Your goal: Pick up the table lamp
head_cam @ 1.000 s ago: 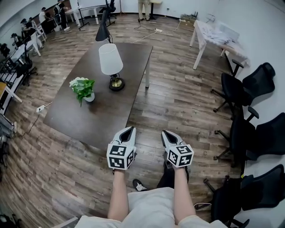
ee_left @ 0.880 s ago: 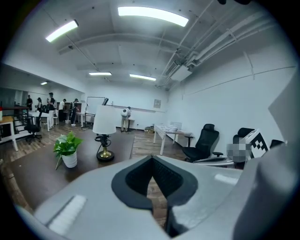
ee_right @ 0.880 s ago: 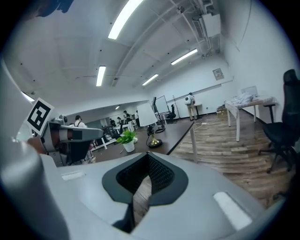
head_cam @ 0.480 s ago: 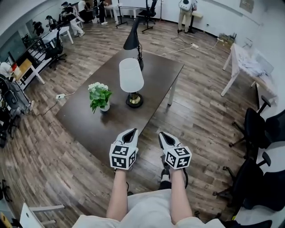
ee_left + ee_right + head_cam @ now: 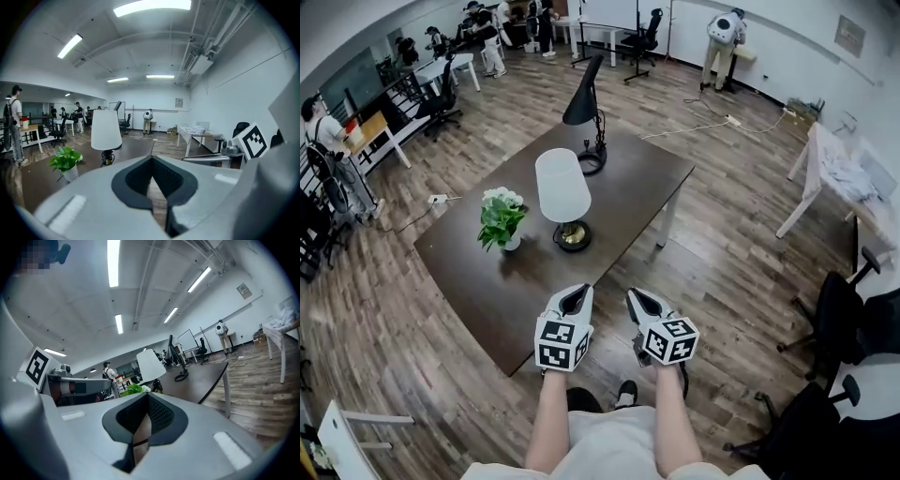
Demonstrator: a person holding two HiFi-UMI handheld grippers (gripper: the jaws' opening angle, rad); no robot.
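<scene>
This is an open office with a wood floor, and a dark table (image 5: 637, 178) stands ahead of me. The table lamp (image 5: 563, 199) stands upright mid-table, its stem vertical. It is ahead of my left gripper (image 5: 574, 298) and well apart from it; my right gripper (image 5: 637, 302) is farther. Both hover at the near edge, jaws clenched on nothing. Toward the left edge, a small pot (image 5: 512, 243) holds a leafy plant.

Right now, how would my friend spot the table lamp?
Find the big dark table mid-room. The table lamp stands near its centre, between a potted plant and a black desk lamp. Only it has a white shade and gold base.
</scene>
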